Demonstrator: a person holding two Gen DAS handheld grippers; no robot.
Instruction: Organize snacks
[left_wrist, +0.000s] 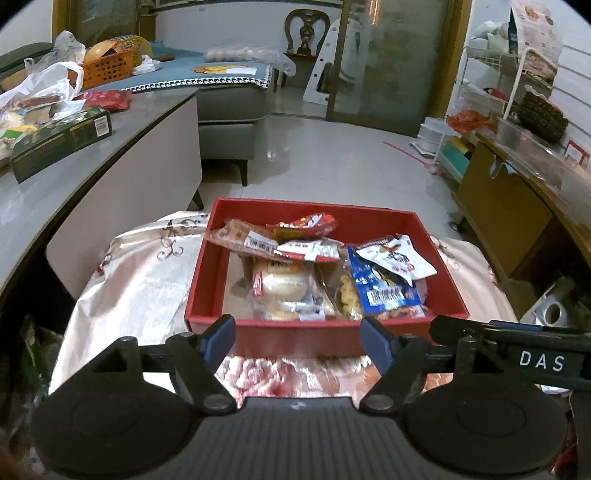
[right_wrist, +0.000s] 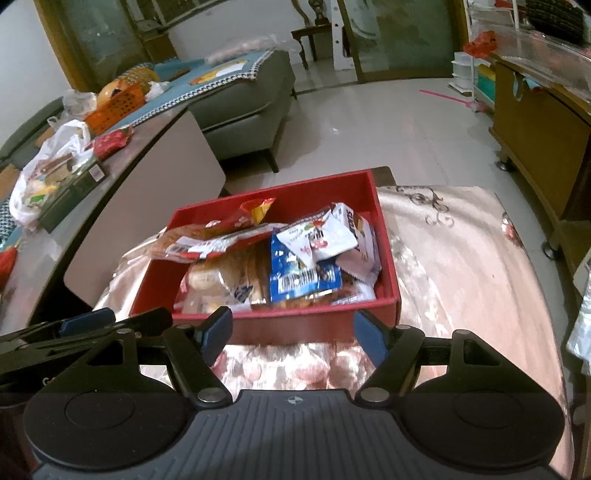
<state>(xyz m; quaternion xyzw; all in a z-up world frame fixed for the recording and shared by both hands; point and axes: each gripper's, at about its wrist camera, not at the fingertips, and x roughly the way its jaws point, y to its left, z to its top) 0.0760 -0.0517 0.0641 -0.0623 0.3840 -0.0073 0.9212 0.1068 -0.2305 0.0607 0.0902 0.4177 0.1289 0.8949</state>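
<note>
Two handheld grippers face a red box (left_wrist: 207, 291) of snacks that sits on a floral cloth (left_wrist: 129, 280). Seen from the left wrist, the left gripper (left_wrist: 297, 334) has its blue-padded jaws apart and empty, with the box at twelve o'clock just beyond them. Seen from the right wrist, the right gripper (right_wrist: 291, 332) also stands apart and holds nothing, the box at eleven o'clock. Inside the box lie a blue packet (left_wrist: 384, 284), a white packet (left_wrist: 399, 256), a wrapped bun (left_wrist: 284, 284) and a red wrapper (left_wrist: 303, 225). At ten o'clock, a grey table (left_wrist: 74, 192) carries a dark green carton (left_wrist: 59, 142) and a white plastic bag (left_wrist: 44, 83).
</note>
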